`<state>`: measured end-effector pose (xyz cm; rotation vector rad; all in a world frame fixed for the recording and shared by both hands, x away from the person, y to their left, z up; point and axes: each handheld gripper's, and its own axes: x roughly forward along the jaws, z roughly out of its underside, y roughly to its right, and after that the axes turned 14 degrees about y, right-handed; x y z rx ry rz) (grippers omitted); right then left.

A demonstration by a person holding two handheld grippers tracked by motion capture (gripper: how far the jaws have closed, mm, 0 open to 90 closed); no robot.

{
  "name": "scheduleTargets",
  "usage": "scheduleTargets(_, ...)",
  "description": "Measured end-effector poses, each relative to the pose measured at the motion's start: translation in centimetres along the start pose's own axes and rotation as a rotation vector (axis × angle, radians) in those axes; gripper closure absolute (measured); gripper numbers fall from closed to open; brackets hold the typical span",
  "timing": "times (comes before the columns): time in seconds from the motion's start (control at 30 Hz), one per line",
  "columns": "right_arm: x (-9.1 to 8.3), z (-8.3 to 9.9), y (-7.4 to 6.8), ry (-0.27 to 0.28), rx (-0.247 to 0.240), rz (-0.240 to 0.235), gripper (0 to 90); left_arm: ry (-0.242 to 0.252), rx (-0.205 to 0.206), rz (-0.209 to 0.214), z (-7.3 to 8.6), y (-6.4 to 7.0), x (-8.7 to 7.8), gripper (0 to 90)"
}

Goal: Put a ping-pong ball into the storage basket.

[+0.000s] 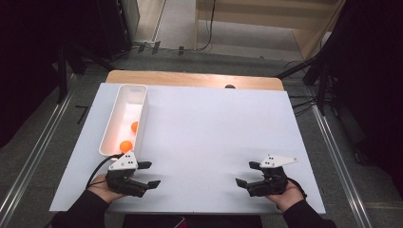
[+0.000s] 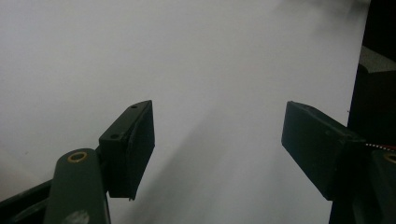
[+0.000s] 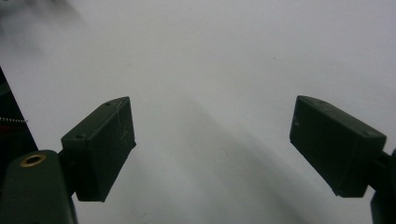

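A long white bin (image 1: pixel 124 98) stands on the left of the white table top (image 1: pixel 209 128), with two orange balls (image 1: pixel 126 145) at its near end. My left gripper (image 1: pixel 149 175) rests just in front of the bin's near end, open, nothing between its jaws. My right gripper (image 1: pixel 249 174) sits at the front right of the table, also open and empty, pointing left toward the other. In the left gripper view my gripper (image 2: pixel 218 140) has bare white surface between the jaws. The right gripper view shows the same for my gripper (image 3: pixel 212 147).
The white top lies on a wooden table (image 1: pixel 190 78) whose far edge shows beyond it. Grey floor, metal rails and dark stands with cables surround the table. The table's front edge runs just under both hands.
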<state>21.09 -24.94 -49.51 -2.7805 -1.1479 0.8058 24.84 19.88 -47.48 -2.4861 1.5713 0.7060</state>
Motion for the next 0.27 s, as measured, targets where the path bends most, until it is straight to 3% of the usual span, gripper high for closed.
scheduleTargets(0.27,0.01,0.0,-0.02,-0.002,-0.002,-0.001,12.5,0.002,0.0,0.007,-0.01,0.02,0.05,26.0)
